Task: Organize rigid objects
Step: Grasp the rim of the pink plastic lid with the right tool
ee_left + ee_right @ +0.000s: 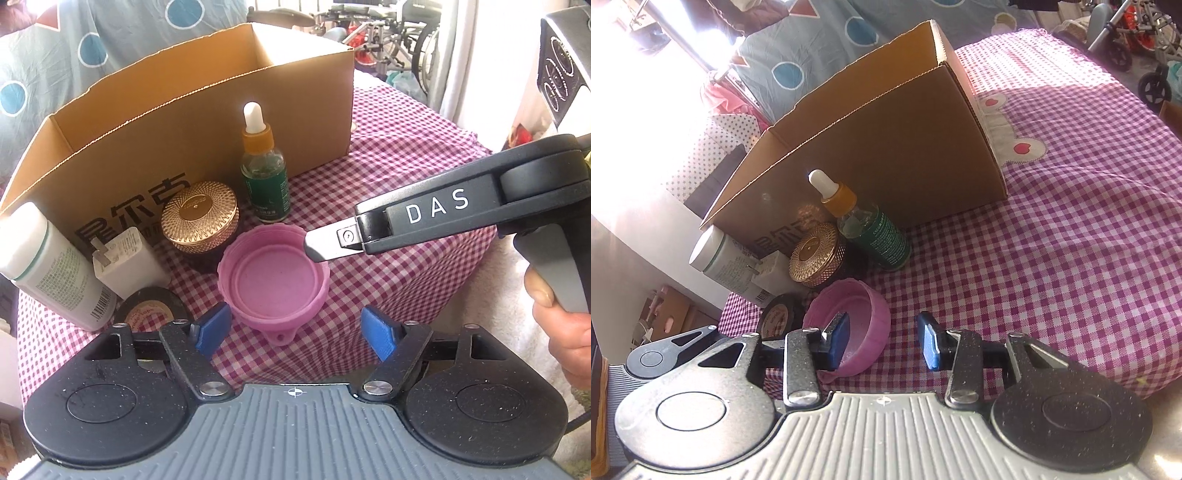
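Observation:
A pink round lid point(275, 275) lies open side up on the checked cloth. My left gripper point(295, 328) is open, its blue pads either side of the lid's near edge, not touching. My right gripper point(886, 341) is open; its left finger reaches over the lid's rim point(875, 325), its right finger stands outside it. The right gripper's fingertip point(325, 243) shows over the lid's far right rim in the left wrist view. Behind stand a green dropper bottle point(264, 173), a gold-lidded jar point(201, 216), a white charger point(127, 260), a white bottle point(51, 266) and a tape roll point(151, 308).
An open cardboard box point(221, 110) stands behind the objects, also seen in the right wrist view point(886, 136). The table's pink checked cloth point(1052, 240) spreads to the right. Bicycles and clutter stand far behind.

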A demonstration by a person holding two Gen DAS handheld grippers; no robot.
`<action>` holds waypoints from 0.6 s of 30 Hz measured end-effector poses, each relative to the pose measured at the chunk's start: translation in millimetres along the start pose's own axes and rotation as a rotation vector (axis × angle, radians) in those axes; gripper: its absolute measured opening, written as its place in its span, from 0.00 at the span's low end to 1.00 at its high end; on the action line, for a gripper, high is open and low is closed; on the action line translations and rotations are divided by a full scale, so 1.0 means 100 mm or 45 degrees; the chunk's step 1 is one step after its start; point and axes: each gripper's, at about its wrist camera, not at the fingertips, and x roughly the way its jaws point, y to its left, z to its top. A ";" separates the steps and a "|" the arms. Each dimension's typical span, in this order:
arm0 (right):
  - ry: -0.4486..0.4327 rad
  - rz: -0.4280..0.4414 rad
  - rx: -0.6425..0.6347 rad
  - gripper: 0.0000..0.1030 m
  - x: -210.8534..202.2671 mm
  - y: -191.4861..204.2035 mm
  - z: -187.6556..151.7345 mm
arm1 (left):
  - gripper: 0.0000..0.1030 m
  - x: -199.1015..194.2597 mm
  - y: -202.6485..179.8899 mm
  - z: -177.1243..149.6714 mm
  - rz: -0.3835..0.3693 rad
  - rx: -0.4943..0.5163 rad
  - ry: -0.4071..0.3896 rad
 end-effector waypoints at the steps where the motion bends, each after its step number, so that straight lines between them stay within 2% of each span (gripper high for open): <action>1: -0.002 0.000 -0.007 0.49 0.01 0.02 0.01 | 0.77 0.01 0.01 0.01 0.000 -0.003 -0.003; 7: -0.001 -0.016 -0.065 0.49 0.13 0.15 0.06 | 0.77 0.05 0.08 0.01 0.005 -0.025 -0.018; 18: 0.028 -0.024 -0.069 0.26 0.31 0.14 0.06 | 0.69 0.12 0.11 0.00 0.018 -0.044 -0.007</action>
